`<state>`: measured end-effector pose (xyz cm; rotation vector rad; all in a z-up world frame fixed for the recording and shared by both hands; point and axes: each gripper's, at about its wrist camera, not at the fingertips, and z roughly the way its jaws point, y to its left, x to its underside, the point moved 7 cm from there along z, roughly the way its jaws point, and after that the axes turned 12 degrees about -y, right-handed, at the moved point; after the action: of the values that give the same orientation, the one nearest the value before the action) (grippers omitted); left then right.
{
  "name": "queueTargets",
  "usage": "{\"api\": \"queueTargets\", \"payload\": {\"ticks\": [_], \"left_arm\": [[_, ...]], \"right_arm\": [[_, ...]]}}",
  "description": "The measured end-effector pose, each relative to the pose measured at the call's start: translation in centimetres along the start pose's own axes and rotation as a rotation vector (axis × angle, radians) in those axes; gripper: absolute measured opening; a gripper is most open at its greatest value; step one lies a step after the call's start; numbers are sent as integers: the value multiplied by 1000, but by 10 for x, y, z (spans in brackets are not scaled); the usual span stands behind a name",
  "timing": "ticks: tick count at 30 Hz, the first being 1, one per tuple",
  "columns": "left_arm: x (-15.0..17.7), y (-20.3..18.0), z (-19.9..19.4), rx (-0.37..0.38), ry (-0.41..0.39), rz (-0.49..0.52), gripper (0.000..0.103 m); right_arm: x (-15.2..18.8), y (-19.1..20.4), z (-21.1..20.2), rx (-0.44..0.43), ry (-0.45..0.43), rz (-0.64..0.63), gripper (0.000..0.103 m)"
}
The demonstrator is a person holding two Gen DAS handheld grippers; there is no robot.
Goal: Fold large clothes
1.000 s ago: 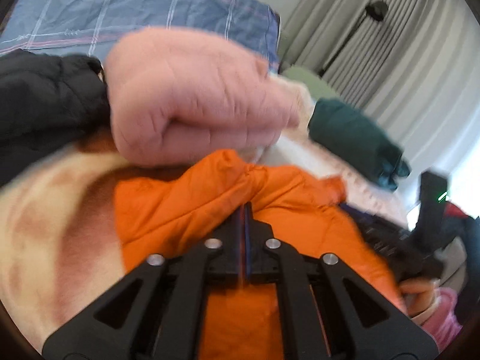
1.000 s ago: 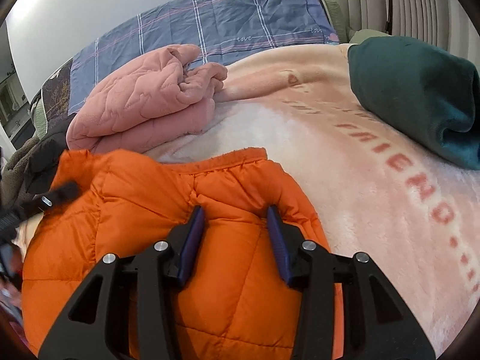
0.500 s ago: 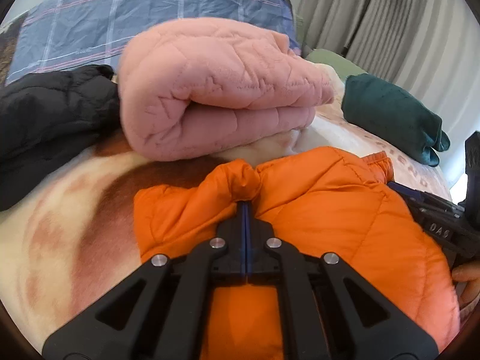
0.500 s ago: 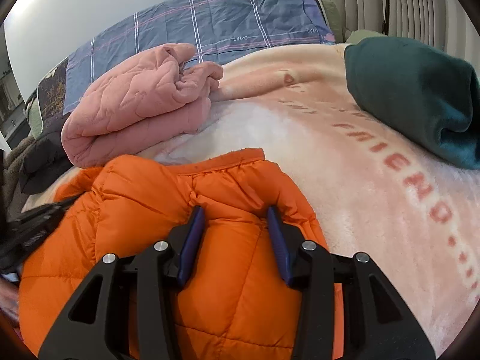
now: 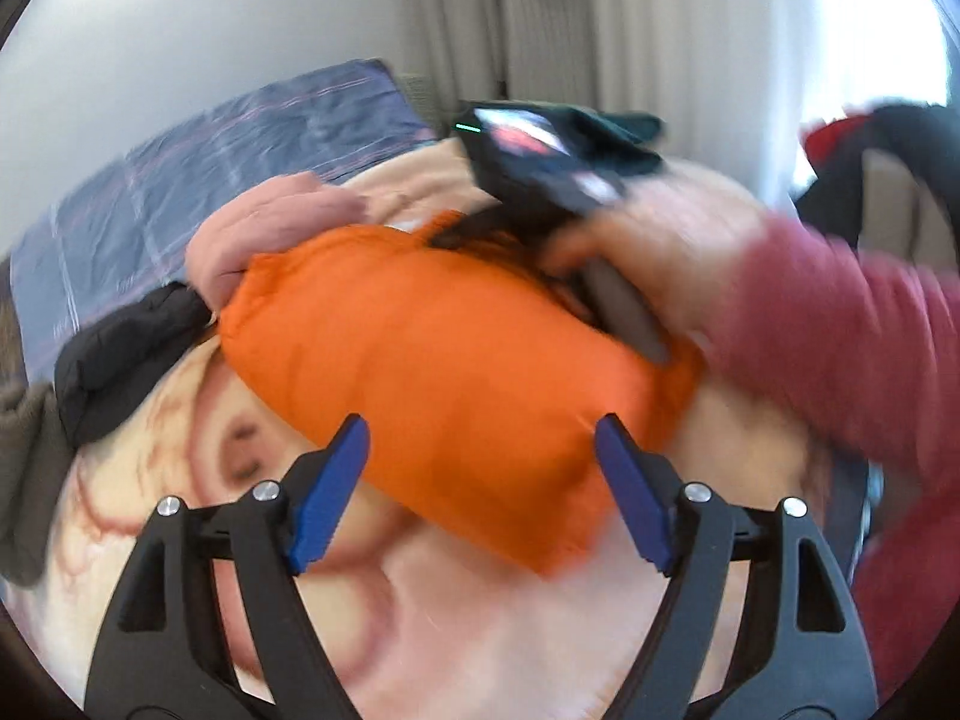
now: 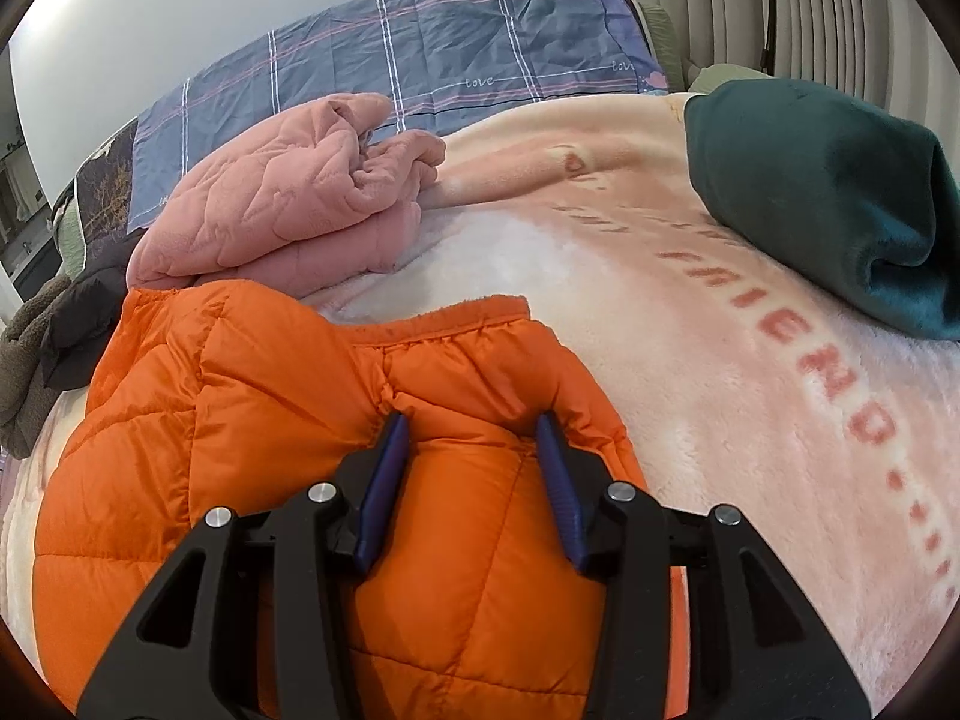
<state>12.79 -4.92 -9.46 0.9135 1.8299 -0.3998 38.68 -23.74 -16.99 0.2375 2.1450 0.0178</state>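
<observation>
Left wrist view: left gripper [image 5: 480,480], clamped on a pinch of the orange puffer jacket [image 5: 456,372] half a second ago, has just been opening — blue pads now stand wide, nothing pressed between them, jacket lying just beyond. Frame blurred. Right gripper [image 6: 474,474] unchanged: half-open pads squeezing a fold of the jacket [image 6: 288,432]. Jacket lies bundled on the cream blanket [image 6: 690,372], long axis running left to right across the right wrist view, ribbed hem toward the far side. Around it — pink quilted garment [image 6: 288,210] touching its far edge, dark green garment [image 6: 828,192] well apart, black jacket [image 5: 126,348] alongside. Person's hand [image 5: 678,252] covers the bundle's right end.
</observation>
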Motion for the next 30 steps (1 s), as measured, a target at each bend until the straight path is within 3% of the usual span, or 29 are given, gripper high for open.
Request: {"api": "queueTargets", "payload": {"ticks": [3,7,10,14,17,21,24,26,30], "left_arm": [[10,-11,16,-89,46,57,80],[17,4,32,-190,81,2,79],[24,10,41,-211,108,-5,80],[35,18,39,-236,137,22,82],[56,37,36,-254,188,-18,83],[64,52,26,-242,202,-110,82],[58,39,14,-213,183,-71,78],[53,30,-3,-171,172,-51,71],[30,24,-35,-36,129,-133,41]], "right_arm": [[-1,3,-2,8,9,-17,46],[-7,1,-33,-19,-6,-15,51],[1,1,-68,-61,-37,-57,59],[34,-6,-84,-1,-57,-184,72],[51,-19,-80,15,-49,-131,81],[51,-17,-76,12,-37,-128,86],[49,-14,-80,39,-62,-155,86],[48,-14,-83,43,-75,-155,86],[47,-16,-84,39,-82,-138,86]]}}
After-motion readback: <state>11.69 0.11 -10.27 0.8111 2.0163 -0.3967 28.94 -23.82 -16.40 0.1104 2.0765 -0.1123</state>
